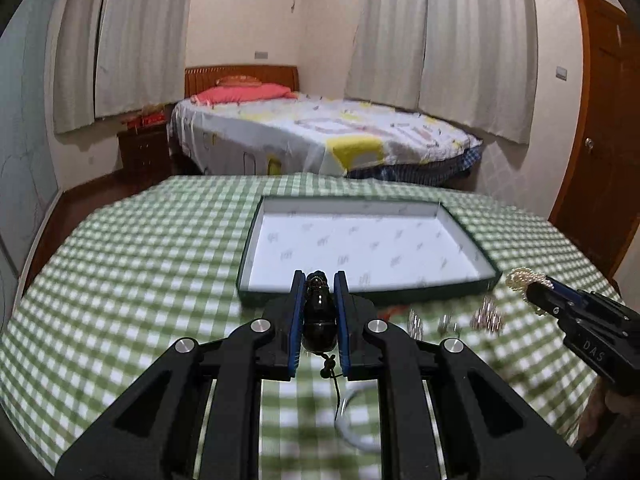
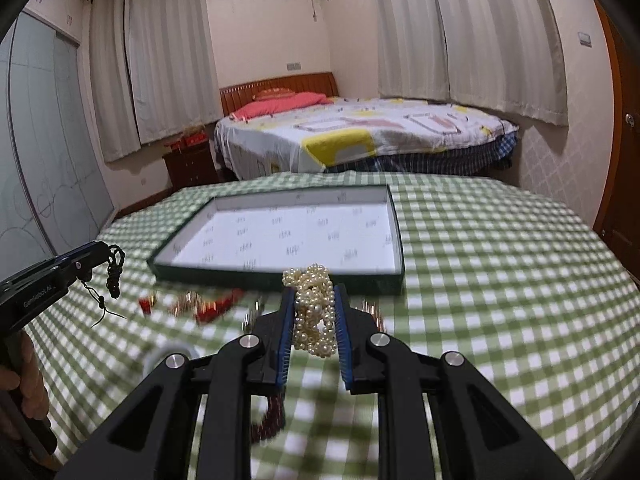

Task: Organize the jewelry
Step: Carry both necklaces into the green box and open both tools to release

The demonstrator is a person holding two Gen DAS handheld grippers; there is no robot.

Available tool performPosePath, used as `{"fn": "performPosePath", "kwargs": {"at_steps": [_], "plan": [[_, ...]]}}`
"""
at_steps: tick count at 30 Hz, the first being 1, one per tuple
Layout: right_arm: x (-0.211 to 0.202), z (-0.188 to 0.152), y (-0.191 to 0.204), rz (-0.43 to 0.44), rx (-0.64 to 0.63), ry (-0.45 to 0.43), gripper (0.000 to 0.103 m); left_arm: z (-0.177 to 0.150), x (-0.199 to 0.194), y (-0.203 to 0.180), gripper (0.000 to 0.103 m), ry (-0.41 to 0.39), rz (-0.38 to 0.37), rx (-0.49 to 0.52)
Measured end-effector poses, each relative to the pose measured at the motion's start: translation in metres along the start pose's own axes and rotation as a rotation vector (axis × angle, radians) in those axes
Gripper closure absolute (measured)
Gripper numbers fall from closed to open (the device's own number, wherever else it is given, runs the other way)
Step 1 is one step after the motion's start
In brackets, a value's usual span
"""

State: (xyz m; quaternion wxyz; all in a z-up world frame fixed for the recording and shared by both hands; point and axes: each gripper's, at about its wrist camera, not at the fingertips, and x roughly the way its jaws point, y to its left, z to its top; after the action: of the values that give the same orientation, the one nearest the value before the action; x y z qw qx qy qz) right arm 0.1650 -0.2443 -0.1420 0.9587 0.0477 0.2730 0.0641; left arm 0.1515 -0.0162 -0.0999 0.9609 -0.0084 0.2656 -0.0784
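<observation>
Left wrist view: left gripper (image 1: 319,280) jaws narrow, clamped on a dark bead bracelet (image 1: 319,312), glossy black round beads between the blue ribbed pads, a thin knotted black cord (image 1: 332,372) dangling below. Gripper is level, raised over the table, pointing at the near rim of the tray (image 1: 452,292). Right wrist view: right gripper (image 2: 314,292) jaws narrow, pinching a pearl bracelet (image 2: 314,312), a bunched multi-strand clump of small cream pearls sticking out past the tips; also raised, aimed at the tray (image 2: 276,278) near edge. Seen from the left camera the right gripper (image 1: 534,284) comes in from the right, body printed "DAS". From the right camera the left gripper (image 2: 102,250) enters at left, label partly readable, blurred; a hand (image 2: 24,376) grips its handle. Tray is a shallow rectangular box lid, dark green outer walls, white paper lining with a faint repeated grey logo, unreadable. On the green-and-white checked tablecloth (image 1: 140,288), just in front of the tray: small silver metallic pieces (image 1: 486,318), red pieces (image 2: 212,306), both motion-blurred, type unclear. A pale bangle (image 1: 354,420) lies under the left gripper. Behind: a bed (image 1: 320,136) with patterned quilt, white curtains (image 1: 440,40).
</observation>
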Motion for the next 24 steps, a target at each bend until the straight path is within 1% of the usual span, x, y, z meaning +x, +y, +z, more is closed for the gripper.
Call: {"fn": "performPosePath", "kwargs": {"at_steps": [4, 7, 10, 15, 18, 21, 24], "plan": [[0.018, 0.022, -0.005, 0.000, 0.008, -0.023, 0.083, 0.025, 0.013, -0.005, 0.089, -0.049, -0.007, 0.015], [0.035, 0.033, -0.010, -0.007, 0.012, -0.028, 0.083, 0.042, 0.034, -0.008, 0.089, -0.052, -0.018, 0.018], [0.056, 0.040, -0.016, -0.017, 0.017, -0.020, 0.083, 0.052, 0.061, -0.010, 0.089, -0.042, -0.018, 0.029], [0.096, 0.042, -0.025, -0.025, 0.029, 0.047, 0.083, 0.053, 0.114, -0.008, 0.089, 0.023, -0.022, 0.016], [0.114, 0.040, -0.029, -0.034, 0.023, 0.087, 0.083, 0.045, 0.148, -0.005, 0.089, 0.090, -0.015, 0.009], [0.130, 0.037, -0.034, -0.045, 0.022, 0.135, 0.083, 0.037, 0.171, 0.001, 0.089, 0.158, -0.010, -0.007], [0.142, 0.032, -0.037, -0.052, 0.025, 0.184, 0.083, 0.029, 0.181, 0.005, 0.089, 0.202, 0.001, -0.018]]}}
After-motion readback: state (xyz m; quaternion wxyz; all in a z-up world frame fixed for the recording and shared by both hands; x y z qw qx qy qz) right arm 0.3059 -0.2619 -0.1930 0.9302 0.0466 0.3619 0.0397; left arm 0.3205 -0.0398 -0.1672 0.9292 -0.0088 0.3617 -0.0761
